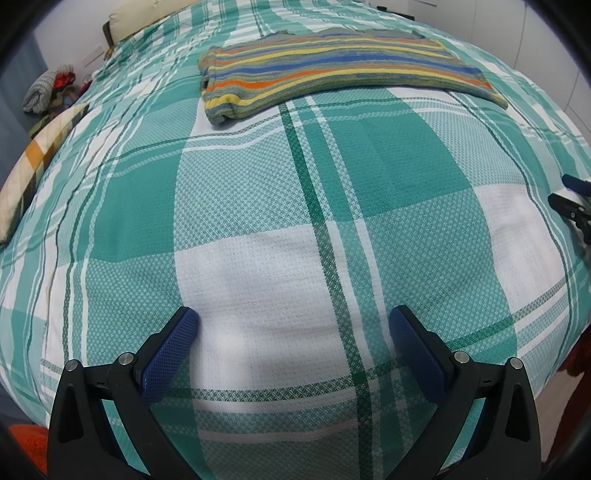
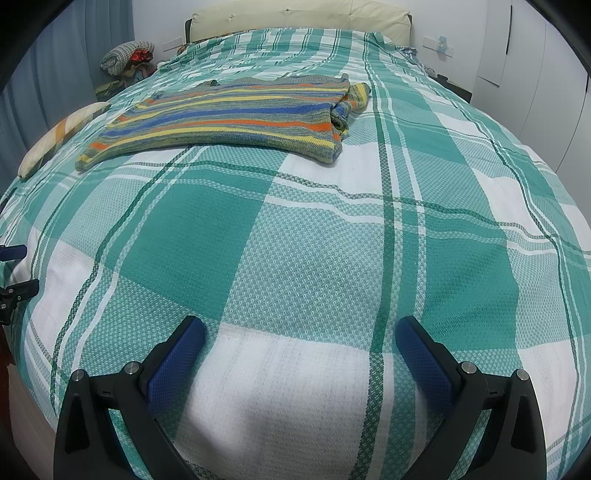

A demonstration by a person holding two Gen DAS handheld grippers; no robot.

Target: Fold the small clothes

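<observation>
A striped knit sweater [image 1: 332, 70] in blue, yellow, orange and grey-green lies flat on the bed, far ahead of both grippers; it also shows in the right wrist view [image 2: 236, 118], with a sleeve bunched at its right side. My left gripper [image 1: 293, 325] is open and empty, low over the green-and-white plaid bedspread [image 1: 258, 206] near the bed's foot. My right gripper [image 2: 299, 334] is open and empty over the same bedspread [image 2: 332, 240]. The right gripper's fingertips [image 1: 570, 199] show at the right edge of the left wrist view. The left gripper's fingertips [image 2: 16, 269] show at the left edge of the right wrist view.
A pillow [image 1: 33, 166] lies at the bed's left edge; it also shows in the right wrist view [image 2: 59, 133]. A pile of clothes [image 2: 125, 55] sits beside the headboard [image 2: 295, 16]. White wardrobe doors [image 2: 535, 81] stand to the right.
</observation>
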